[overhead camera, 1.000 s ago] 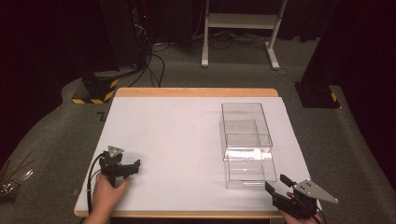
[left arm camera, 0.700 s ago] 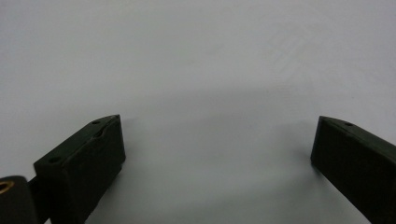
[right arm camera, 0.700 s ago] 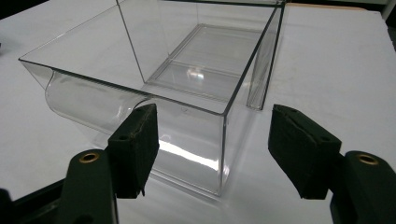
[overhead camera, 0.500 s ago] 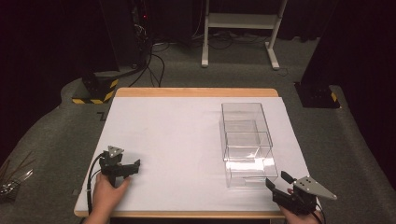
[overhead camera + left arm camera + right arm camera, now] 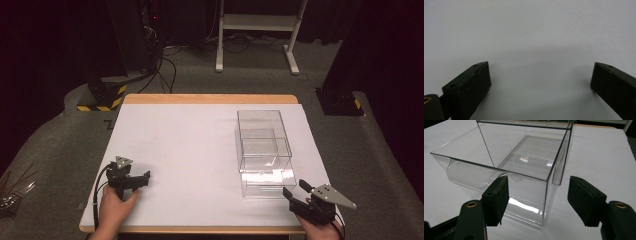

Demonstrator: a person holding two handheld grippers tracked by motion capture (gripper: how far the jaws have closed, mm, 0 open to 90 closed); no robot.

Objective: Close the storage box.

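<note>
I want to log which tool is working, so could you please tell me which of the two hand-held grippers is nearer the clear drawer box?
The right hand-held gripper, just short of the clear drawer box; the left hand-held gripper rests far off.

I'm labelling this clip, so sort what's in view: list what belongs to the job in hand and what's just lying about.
Part of the job:
- clear plastic drawer box, its drawer pulled partway out toward the person
- right gripper, jaws open just in front of the drawer's near corner
- left gripper, jaws open over bare white table

Just lying about:
- white stand on the floor
- cables behind the table
</note>
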